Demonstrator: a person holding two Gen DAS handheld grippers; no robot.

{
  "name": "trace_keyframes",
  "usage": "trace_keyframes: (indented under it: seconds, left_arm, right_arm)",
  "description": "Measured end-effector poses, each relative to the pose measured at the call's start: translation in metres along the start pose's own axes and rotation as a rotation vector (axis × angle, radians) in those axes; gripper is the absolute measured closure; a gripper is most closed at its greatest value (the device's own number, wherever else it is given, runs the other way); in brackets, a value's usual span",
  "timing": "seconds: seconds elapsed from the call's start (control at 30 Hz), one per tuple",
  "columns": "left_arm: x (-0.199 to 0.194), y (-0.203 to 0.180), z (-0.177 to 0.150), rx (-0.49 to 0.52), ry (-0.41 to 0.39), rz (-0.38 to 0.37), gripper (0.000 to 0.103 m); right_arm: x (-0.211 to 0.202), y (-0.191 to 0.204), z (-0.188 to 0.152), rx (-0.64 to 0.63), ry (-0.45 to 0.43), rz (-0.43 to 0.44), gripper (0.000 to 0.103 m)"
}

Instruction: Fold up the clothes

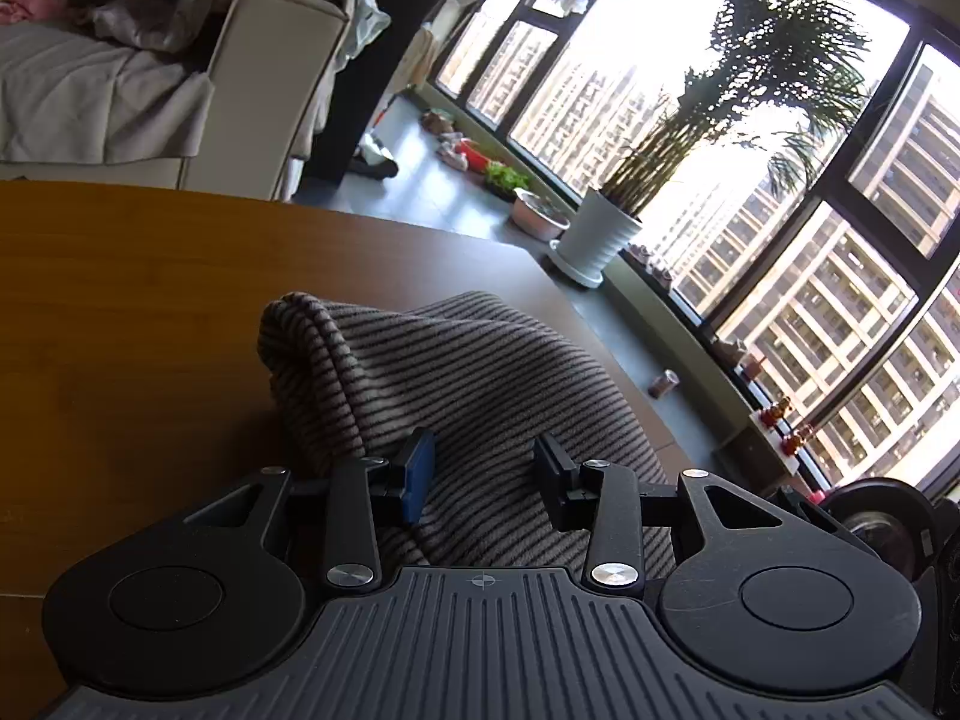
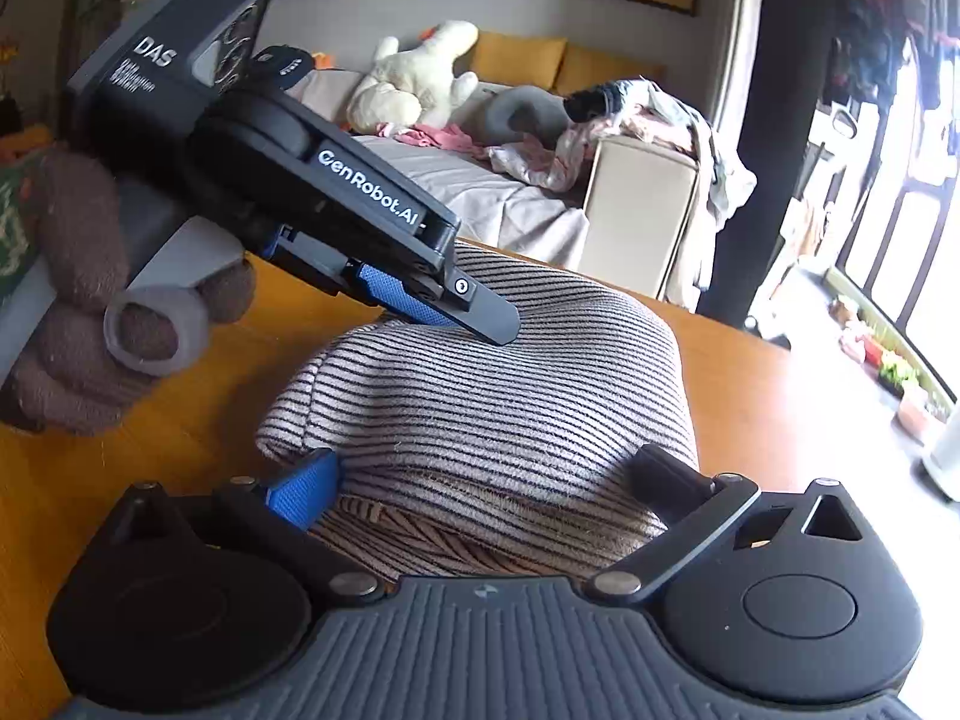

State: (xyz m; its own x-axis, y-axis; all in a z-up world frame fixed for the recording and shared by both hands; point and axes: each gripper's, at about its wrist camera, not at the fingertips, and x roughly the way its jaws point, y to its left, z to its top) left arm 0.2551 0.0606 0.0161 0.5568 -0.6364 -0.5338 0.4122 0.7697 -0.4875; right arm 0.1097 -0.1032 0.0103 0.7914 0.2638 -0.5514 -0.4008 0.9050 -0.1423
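**Striped knit bundle between two spread claws on the wooden bench**

The striped garment is a soft, ribbed knit in pale grey-brown with thin dark lines, folded into a thick, rounded bundle with bulging edges. It lies on the smooth, orange-brown wooden bench. At the bundle's near edge a lower layer shows, fuzzier and with slanting stripes.

The right claw is spread wide, its blue-padded finger and its black finger at either side of the bundle's near edge, pinching nothing. The left claw is also spread, its fingers poised over the cloth with striped fabric filling the gap; whether they touch the knit cannot be told. In the right wrist view the left claw comes down slanting onto the bundle's far top, held by a hand in a brown fuzzy glove.

Beyond the garment stand a cloth-draped sofa with a cream plush toy, and by the windows a ribbed white plant pot.
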Motion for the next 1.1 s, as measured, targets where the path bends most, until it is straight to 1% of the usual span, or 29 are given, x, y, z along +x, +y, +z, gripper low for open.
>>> trace_keyframes:
  seconds: [0.07,0.13,0.2,0.3,0.33,0.37,0.4,0.43,0.47,0.5,0.53,0.6,0.67,0.73,0.77,0.83,0.9,1.03,1.1]
  left_arm:
    - [0.0,0.0,0.0,0.005,-0.001,0.002,0.062]
    - [0.0,0.0,-0.001,0.007,-0.002,0.002,0.062]
    - [0.0,0.001,-0.002,0.006,-0.001,-0.001,0.062]
    - [-0.001,0.002,-0.003,0.005,-0.003,-0.006,0.062]
    - [-0.001,0.002,-0.004,0.01,-0.007,-0.006,0.062]
    - [-0.001,0.001,-0.005,0.015,-0.011,-0.005,0.062]
    - [-0.001,0.001,-0.006,0.021,-0.016,-0.005,0.062]
    - [-0.001,0.0,-0.007,0.029,-0.022,-0.004,0.062]
    - [-0.002,-0.001,-0.008,0.036,-0.026,-0.003,0.062]
    - [-0.002,-0.001,-0.009,0.039,-0.03,-0.004,0.062]
    - [-0.002,-0.002,-0.01,0.042,-0.033,-0.005,0.062]
    - [-0.003,0.0,-0.01,0.042,-0.035,-0.013,0.062]
    - [-0.003,0.002,-0.01,0.04,-0.035,-0.024,0.062]
    - [-0.003,0.004,-0.009,0.035,-0.032,-0.03,0.062]
    - [-0.003,0.006,-0.009,0.032,-0.03,-0.033,0.062]
    - [-0.003,0.007,-0.009,0.031,-0.029,-0.037,0.062]
    - [-0.002,0.007,-0.009,0.034,-0.028,-0.043,0.061]
    - [-0.001,0.006,-0.009,0.036,-0.025,-0.04,0.061]
    - [-0.003,0.004,-0.008,0.033,-0.025,-0.026,0.061]
  right_arm:
    - [-0.002,-0.003,0.001,0.007,0.002,0.014,0.0]
    - [-0.012,-0.015,0.003,0.052,-0.034,0.067,0.0]
    - [-0.024,-0.035,0.01,0.122,-0.059,0.151,0.0]
    - [-0.036,-0.076,0.026,0.22,-0.081,0.206,0.002]
    - [-0.036,-0.09,0.032,0.25,-0.084,0.208,0.01]
    - [-0.031,-0.103,0.04,0.274,-0.073,0.21,0.024]
    - [-0.023,-0.115,0.049,0.297,-0.056,0.216,0.033]
    - [-0.015,-0.126,0.058,0.32,-0.039,0.222,0.053]
    - [-0.005,-0.133,0.068,0.322,-0.027,0.223,0.066]
    - [0.006,-0.137,0.077,0.315,-0.017,0.223,0.068]
    - [0.017,-0.139,0.088,0.296,-0.01,0.224,0.069]
    - [0.047,-0.135,0.107,0.261,0.025,0.253,0.069]
    - [0.088,-0.125,0.114,0.224,0.12,0.241,0.069]
    - [0.128,-0.116,0.106,0.189,0.235,0.196,0.068]
    - [0.138,-0.113,0.097,0.172,0.241,0.19,0.066]
    - [0.135,-0.115,0.091,0.202,0.22,0.196,0.065]
    - [0.124,-0.113,0.087,0.183,0.198,0.17,0.064]
    - [0.11,-0.097,0.086,0.096,0.17,0.072,0.05]
    - [0.106,-0.096,0.087,0.095,0.164,0.057,0.048]
